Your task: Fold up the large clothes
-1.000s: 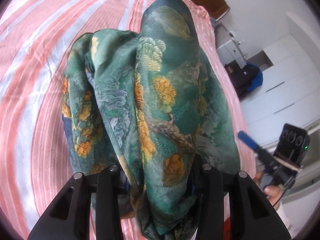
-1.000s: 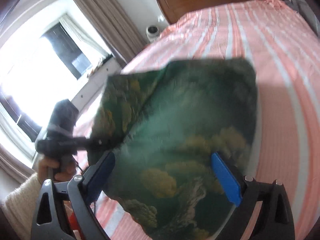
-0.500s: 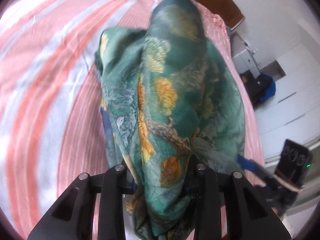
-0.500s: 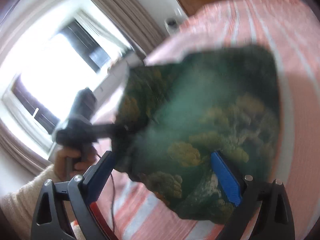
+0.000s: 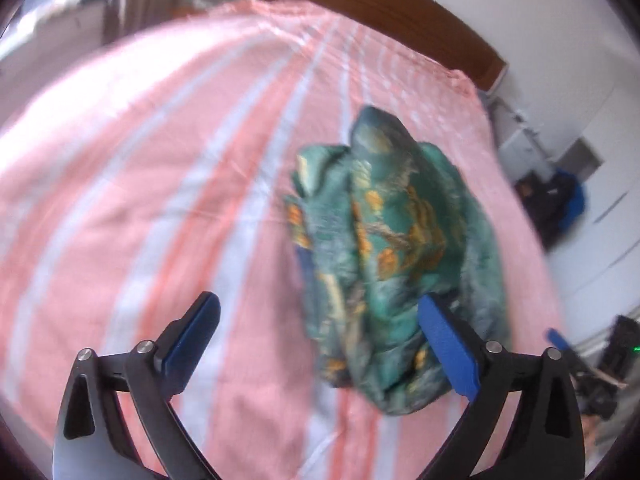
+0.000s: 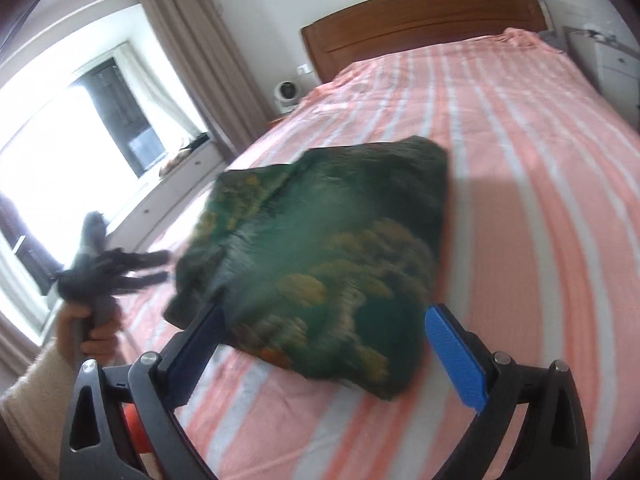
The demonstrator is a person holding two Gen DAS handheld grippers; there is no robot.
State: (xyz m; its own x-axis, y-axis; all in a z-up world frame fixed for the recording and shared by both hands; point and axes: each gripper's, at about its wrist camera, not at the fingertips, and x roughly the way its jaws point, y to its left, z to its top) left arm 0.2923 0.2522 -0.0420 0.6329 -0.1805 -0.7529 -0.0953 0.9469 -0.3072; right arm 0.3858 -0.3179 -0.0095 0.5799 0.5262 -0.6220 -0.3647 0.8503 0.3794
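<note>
Left wrist view: the left gripper (image 5: 316, 336) is swinging its jaws wide apart, nothing between the pads. The garment (image 5: 396, 264), green with yellow flowers, lies bunched on the bed (image 5: 140, 184) towards its right edge, short of the headboard (image 5: 380, 12); striped sheet lies bare across the left side. The right gripper (image 5: 560, 340) pokes in low at the far right.

Right wrist view: the right gripper (image 6: 320, 344) stands wide, clear of the cloth. The hand (image 6: 92, 332) holds the left gripper out level, just beside the garment's left edge. A window (image 6: 60, 152) shows only here.
</note>
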